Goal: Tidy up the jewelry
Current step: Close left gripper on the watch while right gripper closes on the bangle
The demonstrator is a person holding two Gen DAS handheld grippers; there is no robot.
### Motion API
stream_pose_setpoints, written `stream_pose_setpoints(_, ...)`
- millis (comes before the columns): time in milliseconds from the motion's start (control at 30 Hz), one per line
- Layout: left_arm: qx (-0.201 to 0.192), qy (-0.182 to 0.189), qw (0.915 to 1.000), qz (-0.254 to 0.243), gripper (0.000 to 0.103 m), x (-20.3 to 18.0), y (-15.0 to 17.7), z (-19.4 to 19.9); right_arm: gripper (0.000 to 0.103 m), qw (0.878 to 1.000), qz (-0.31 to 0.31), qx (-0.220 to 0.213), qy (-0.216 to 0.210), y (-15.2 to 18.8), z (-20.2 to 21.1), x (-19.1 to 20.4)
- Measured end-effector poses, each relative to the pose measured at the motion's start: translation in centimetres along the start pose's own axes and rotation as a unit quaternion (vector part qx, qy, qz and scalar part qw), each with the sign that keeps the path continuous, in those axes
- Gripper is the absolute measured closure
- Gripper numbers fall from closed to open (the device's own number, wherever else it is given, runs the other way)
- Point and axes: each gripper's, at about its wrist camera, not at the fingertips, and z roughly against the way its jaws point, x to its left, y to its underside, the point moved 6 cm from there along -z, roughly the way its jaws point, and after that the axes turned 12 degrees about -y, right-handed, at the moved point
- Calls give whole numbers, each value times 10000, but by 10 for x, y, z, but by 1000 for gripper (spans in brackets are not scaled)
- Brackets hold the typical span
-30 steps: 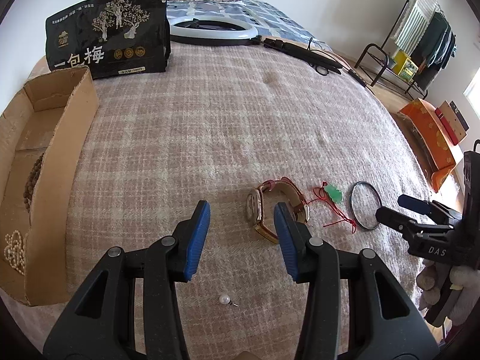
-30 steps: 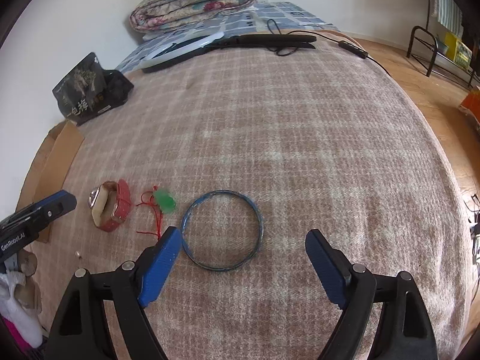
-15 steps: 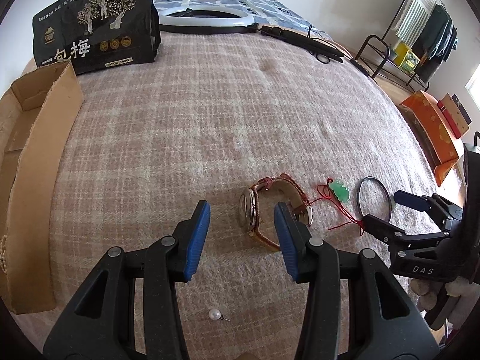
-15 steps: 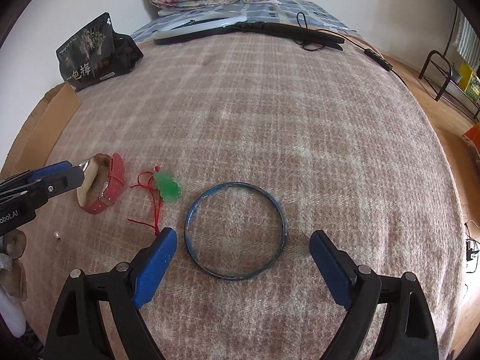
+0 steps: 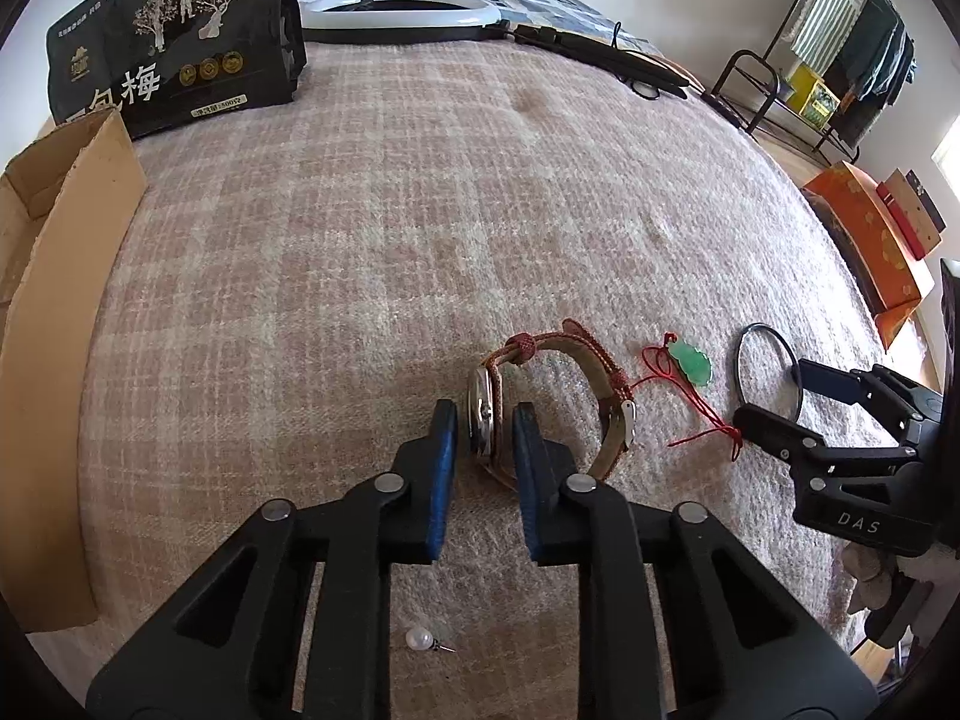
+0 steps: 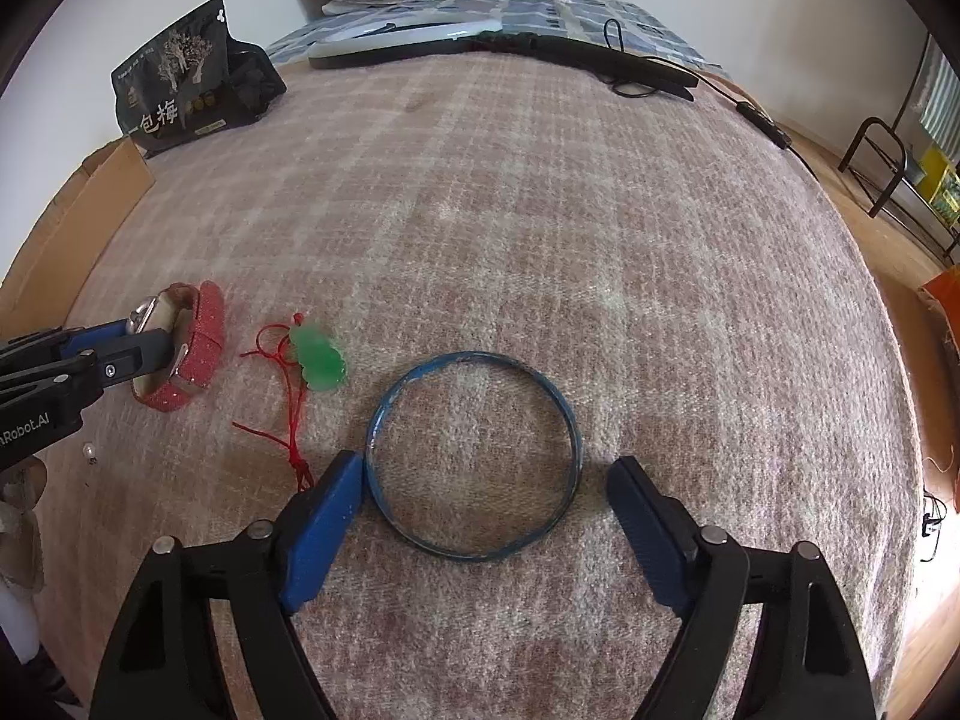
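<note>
A wristwatch with a red strap [image 5: 555, 396] lies on the plaid blanket; it also shows in the right wrist view [image 6: 192, 354]. My left gripper [image 5: 483, 420] has its blue pads on either side of the watch face and is shut on it. A green jade pendant on a red cord [image 5: 690, 363] lies right of the watch, also seen from the right wrist [image 6: 318, 354]. A blue bangle [image 6: 474, 453] lies flat between the wide-open fingers of my right gripper [image 6: 480, 480]; the left pad touches its rim. A pearl stud [image 5: 420, 639] lies under my left gripper.
An open cardboard box [image 5: 54, 330] stands along the blanket's left edge. A black snack bag [image 5: 174, 36] stands at the back left. A ring light [image 5: 396, 9] and its black cable lie at the far end. An orange box [image 5: 870, 240] sits off the right side.
My left gripper moved forward and closed its pads around the watch face. My right gripper moved forward so the bangle now lies between its open fingers.
</note>
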Motion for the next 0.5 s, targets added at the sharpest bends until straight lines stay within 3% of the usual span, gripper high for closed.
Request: stream_pose_setpoints(500, -353, -76, 9993, -44, 94, 8, -2, 27, 30, 9993, -133, -355, -64, -10, 25, 0)
